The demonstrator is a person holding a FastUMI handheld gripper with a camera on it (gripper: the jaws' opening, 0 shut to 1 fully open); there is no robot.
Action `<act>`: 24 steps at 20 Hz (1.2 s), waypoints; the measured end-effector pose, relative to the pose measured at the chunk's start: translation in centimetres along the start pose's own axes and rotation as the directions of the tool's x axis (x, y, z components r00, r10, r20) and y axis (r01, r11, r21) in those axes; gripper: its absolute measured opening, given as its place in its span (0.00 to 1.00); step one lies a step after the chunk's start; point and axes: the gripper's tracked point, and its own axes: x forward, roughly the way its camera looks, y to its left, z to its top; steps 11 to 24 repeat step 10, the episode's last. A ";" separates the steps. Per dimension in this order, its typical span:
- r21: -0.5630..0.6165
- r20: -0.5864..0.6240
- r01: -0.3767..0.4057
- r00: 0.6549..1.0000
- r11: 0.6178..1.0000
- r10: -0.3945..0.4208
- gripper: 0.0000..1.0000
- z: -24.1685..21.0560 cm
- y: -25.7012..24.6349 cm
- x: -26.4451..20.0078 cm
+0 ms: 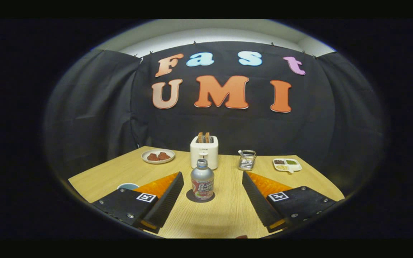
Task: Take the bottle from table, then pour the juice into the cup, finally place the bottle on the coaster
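Bottle (pixel 202 180) upright on dark round coaster (pixel 200 197), at my 12 o'clock, just ahead of gripper (pixel 212 178). I see fingers spread wide, touching nothing. Cup (pixel 127 186) at 10 o'clock, partly behind left finger. Toaster (pixel 204 152) beyond bottle on wooden table (pixel 224 215).

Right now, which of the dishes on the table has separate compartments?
The small white tray beyond the gripper's open fingers, beside the glass holder. The round plate left of the toaster is undivided.
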 end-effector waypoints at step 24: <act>0.047 0.093 0.053 0.994 0.997 -0.057 0.97 1.9 -3.9 -7.6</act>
